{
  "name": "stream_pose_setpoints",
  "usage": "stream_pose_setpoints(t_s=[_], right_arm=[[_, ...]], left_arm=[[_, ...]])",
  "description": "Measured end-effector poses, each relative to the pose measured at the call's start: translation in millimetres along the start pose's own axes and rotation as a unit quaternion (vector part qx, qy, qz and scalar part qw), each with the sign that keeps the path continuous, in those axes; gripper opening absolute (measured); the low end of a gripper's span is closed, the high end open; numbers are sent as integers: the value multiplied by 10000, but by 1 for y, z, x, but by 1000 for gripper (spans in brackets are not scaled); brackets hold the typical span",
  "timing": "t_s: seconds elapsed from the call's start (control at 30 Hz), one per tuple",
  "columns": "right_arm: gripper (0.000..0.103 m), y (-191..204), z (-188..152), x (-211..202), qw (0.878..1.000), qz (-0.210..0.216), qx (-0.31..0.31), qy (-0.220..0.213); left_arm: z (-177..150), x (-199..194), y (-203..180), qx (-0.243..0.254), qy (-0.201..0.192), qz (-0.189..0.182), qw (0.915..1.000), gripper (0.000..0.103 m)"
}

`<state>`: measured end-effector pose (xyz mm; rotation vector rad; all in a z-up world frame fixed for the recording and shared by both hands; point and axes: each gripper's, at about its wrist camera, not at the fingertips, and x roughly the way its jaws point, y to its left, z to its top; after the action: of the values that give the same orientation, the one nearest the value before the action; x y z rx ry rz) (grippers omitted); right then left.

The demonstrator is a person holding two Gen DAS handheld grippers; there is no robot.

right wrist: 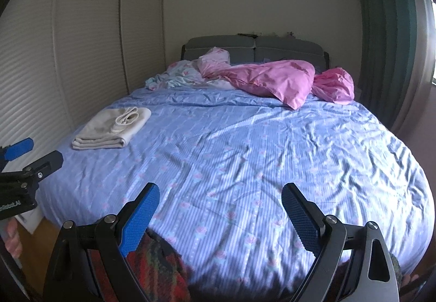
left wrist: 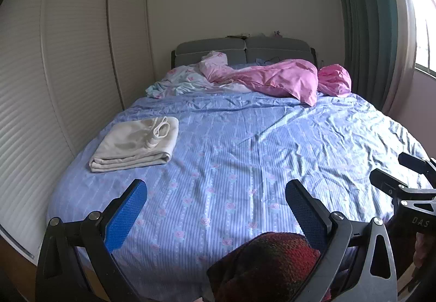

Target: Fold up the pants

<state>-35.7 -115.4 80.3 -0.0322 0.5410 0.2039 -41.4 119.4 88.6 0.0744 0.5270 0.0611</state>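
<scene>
Folded cream pants (left wrist: 136, 144) lie in a neat stack on the left side of the bed (left wrist: 245, 165); they also show in the right wrist view (right wrist: 111, 129). My left gripper (left wrist: 215, 198) is open and empty, held above the near end of the bed, well short of the pants. My right gripper (right wrist: 220, 201) is open and empty, beside it over the near end. The right gripper shows at the right edge of the left wrist view (left wrist: 403, 174); the left gripper shows at the left edge of the right wrist view (right wrist: 30, 153).
A pink crumpled duvet (left wrist: 278, 78) and light floral bedding (left wrist: 179, 81) lie at the head by the grey headboard (left wrist: 242, 50). A red knitted cloth (left wrist: 269, 263) is below the grippers. A white wardrobe (left wrist: 68, 56) lines the left; green curtain (left wrist: 368, 15) and window on the right.
</scene>
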Motion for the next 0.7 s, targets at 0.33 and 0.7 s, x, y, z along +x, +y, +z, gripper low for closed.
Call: stream_pose_setpoints(t_s=[0.33,0.7], right_arm=[[92,0,-4,3,10000,28,6,52],[92,0,-6,5,10000,28,36,77]], left_arm=[[-2,1,-4,79,5,73,9999,103],[-3,0,-6,88,-10,83,9999,103]])
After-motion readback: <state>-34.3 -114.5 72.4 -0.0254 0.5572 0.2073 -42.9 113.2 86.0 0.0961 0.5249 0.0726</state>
